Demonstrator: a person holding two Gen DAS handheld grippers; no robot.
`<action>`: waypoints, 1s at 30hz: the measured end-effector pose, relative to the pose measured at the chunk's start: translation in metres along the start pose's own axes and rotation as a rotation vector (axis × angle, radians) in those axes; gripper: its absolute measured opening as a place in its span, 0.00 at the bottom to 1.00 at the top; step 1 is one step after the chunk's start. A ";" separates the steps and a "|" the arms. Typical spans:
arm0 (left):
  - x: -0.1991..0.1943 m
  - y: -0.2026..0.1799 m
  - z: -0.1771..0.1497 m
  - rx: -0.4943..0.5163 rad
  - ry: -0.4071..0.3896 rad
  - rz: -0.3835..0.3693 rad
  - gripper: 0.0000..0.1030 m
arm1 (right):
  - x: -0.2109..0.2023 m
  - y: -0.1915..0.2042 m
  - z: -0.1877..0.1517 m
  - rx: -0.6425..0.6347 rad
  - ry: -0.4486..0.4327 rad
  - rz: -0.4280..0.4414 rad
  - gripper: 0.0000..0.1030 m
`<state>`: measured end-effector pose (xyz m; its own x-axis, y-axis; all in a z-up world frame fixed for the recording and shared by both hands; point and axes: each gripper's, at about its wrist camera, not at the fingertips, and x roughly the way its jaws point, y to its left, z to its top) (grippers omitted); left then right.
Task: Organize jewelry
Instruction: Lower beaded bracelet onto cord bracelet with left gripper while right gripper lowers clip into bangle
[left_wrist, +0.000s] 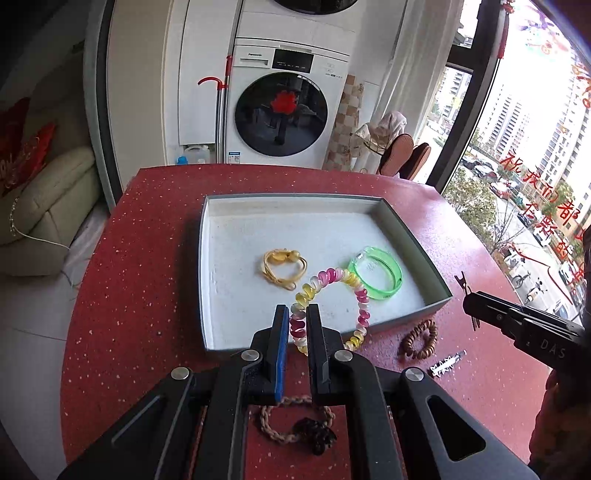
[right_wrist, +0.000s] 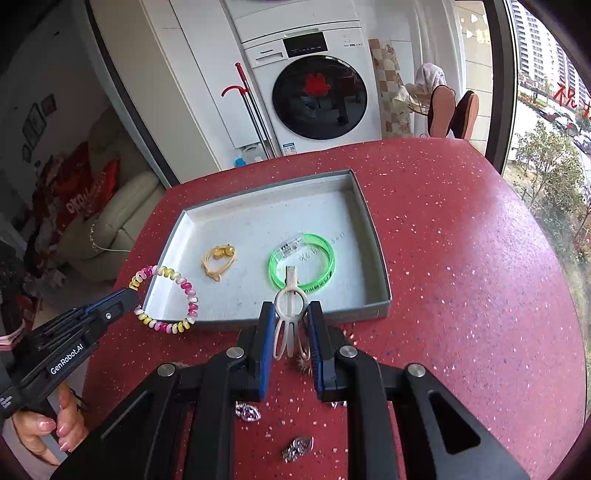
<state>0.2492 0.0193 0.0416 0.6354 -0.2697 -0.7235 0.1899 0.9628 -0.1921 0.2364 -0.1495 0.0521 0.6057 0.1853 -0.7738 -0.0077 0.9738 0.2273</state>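
1. The left claw (left_wrist: 298, 314) is pinched nearly shut on a coil bracelet (left_wrist: 328, 306) – pink, yellow and clear loops – and holds it over the near left edge of the tray (left_wrist: 441, 291), the free part of the ring sagging away from the pads.
2. The right claw (right_wrist: 291, 314) is likewise almost closed, gripping a pale clip (right_wrist: 290, 314) by its looped middle; the clip's tip pokes out toward the tray's front wall.
3. Already lying in the tray: a yellow cord bracelet (left_wrist: 282, 267) and a green bangle (left_wrist: 376, 273), just beside each other but apart.
4. Still out on the red table (left_wrist: 147, 258): a brown bead bracelet (left_wrist: 419, 339), a small silver clip (left_wrist: 448, 363) and a braided cord (left_wrist: 295, 421) under the left claw; two small silvery pieces (right_wrist: 248, 411) sit beneath the right one.
5. Handling, as I judge it: the coil looks light, springy and a bit slick – it will stretch and bounce, so grip across several loops, as now, not one strand.
6. The pale clip looks thin, stiff plastic, likely to twist or snap out if squeezed at its tip; the rounded middle seems the safest hold.
7. The bangle looks rigid and smooth; the cord pieces are limp and would want pinching at a knot or bead.
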 end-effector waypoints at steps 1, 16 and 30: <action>0.004 0.002 0.007 -0.004 0.001 0.005 0.27 | 0.005 0.001 0.006 -0.007 0.002 -0.002 0.19; 0.083 0.017 0.048 -0.001 0.076 0.084 0.27 | 0.086 -0.009 0.038 0.005 0.097 -0.023 0.19; 0.126 0.009 0.023 0.120 0.152 0.210 0.27 | 0.119 -0.008 0.025 -0.013 0.161 -0.050 0.20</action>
<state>0.3481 -0.0068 -0.0366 0.5520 -0.0509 -0.8323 0.1593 0.9862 0.0453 0.3280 -0.1387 -0.0272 0.4699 0.1545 -0.8691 0.0079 0.9838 0.1792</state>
